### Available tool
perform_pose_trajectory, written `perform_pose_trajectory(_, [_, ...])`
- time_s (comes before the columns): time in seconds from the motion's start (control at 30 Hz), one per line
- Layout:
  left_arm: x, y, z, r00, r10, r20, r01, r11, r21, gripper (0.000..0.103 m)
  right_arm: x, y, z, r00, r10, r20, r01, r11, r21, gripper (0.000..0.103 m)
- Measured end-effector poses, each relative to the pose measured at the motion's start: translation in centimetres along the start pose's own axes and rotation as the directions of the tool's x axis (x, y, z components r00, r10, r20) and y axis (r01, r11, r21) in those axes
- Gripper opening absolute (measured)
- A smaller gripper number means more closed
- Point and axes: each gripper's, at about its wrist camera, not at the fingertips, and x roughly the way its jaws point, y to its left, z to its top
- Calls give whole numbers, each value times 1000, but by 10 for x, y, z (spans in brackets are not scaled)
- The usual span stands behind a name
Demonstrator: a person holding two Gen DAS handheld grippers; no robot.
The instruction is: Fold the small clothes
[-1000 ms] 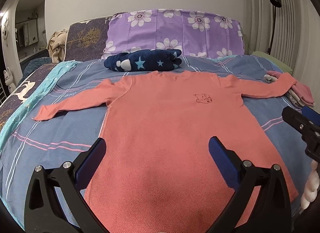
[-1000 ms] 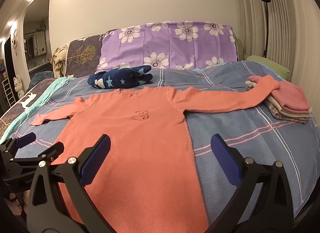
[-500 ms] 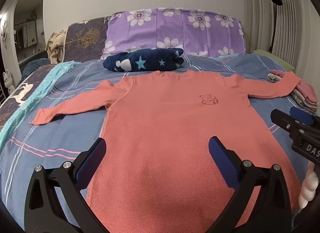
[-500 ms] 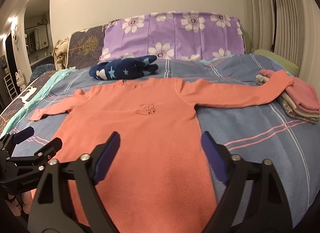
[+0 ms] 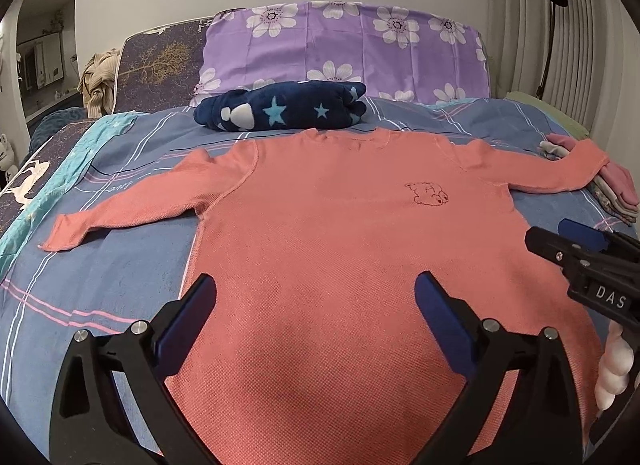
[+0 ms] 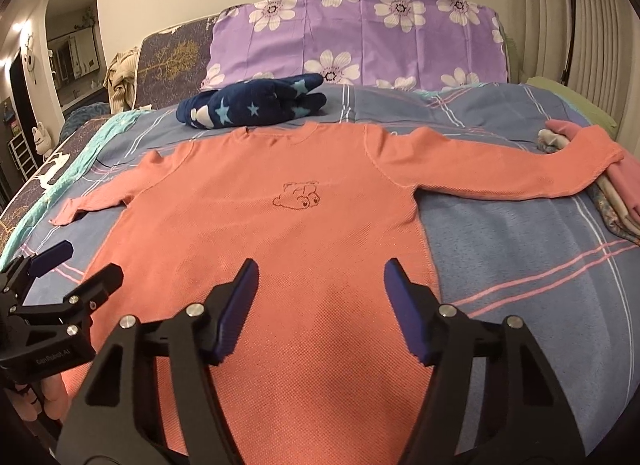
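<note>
A salmon long-sleeved shirt [image 5: 344,233] lies flat, front up, on the blue striped bedspread [image 5: 120,265], sleeves spread out; it also fills the right wrist view [image 6: 280,249]. Its right sleeve end rests on a stack of folded clothes [image 6: 616,201]. My left gripper [image 5: 316,305] is open and empty above the shirt's lower body. My right gripper [image 6: 320,289] is open and empty, jaws partly narrowed, above the lower body near the right side seam. Each gripper shows at the edge of the other's view.
A folded navy star-patterned garment [image 5: 280,111] lies just beyond the collar. Purple flowered pillows [image 5: 344,49] stand against the wall behind it. The folded stack [image 5: 612,189] lies at the right bed edge. A floor lamp [image 5: 556,25] stands at the right.
Both grippers have moved forward over the shirt. The right gripper's jaws have narrowed while staying open. The shirt has not moved.
</note>
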Motion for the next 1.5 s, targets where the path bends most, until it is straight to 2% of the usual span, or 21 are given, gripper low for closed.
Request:
perform_pose_trajectory(0.2, [10,14,7,1000,-6,0,6,997,-71,102,7,-3,1,1000,3,-13,-3,1000,0,66])
perform_pose_trajectory(0.43, [17,28,5,999,-46,2,46,987,-156,102,21,-9,-3,997,16,-82,-15,1000,18,69])
perform_pose_trajectory(0.7, [31,52,3,997,-56,-48,42,966,-256,101,20,-14,-3,998,6,-69,-5,1000,21,72])
perform_pose_trajectory(0.77, [33,65,4,997,-64,-46,50,964,-261,97,20,-16,-2,998,-1,-70,2,1000,17,75])
perform_pose_trajectory(0.83, [35,90,8,996,-85,-40,70,952,-299,82,20,-18,1,997,-14,-71,15,1000,4,76])
perform_pose_trajectory(0.87, [37,104,9,996,-86,-38,69,941,-330,80,21,-19,3,997,-19,-72,19,1000,-2,78])
perform_pose_trajectory(0.93, [39,139,10,998,-60,-35,41,914,-404,73,23,-21,7,997,-32,-73,31,999,-15,79])
perform_pose_trajectory(1.03, [46,207,6,999,12,-46,-35,840,-541,71,25,-24,14,996,-56,-70,54,998,-29,81])
perform_pose_trajectory(1.13, [56,265,-5,999,5,-34,-27,724,-689,71,30,-24,19,995,-75,-70,72,997,-37,83])
perform_pose_trajectory(1.17, [62,287,-10,1000,-1,-30,-21,662,-749,71,33,-23,20,994,-76,-73,74,997,-36,83])
perform_pose_trajectory(1.2, [67,303,-14,1000,-3,-30,-21,614,-789,71,36,-22,21,994,-75,-78,73,997,-36,84])
perform_pose_trajectory(1.27, [78,331,-19,999,10,-36,-36,536,-843,71,40,-18,23,994,-72,-86,68,997,-44,84])
perform_pose_trajectory(1.3, [84,341,-19,998,30,-51,-59,511,-858,71,43,-15,23,993,-72,-89,67,996,-56,84])
perform_pose_trajectory(1.37, [94,357,-17,995,66,-77,-99,481,-871,71,46,-11,24,993,-73,-93,67,995,-72,84])
perform_pose_trajectory(1.5, [112,377,-3,983,153,-101,-163,483,-860,69,50,-7,28,993,-70,-93,63,995,-82,84])
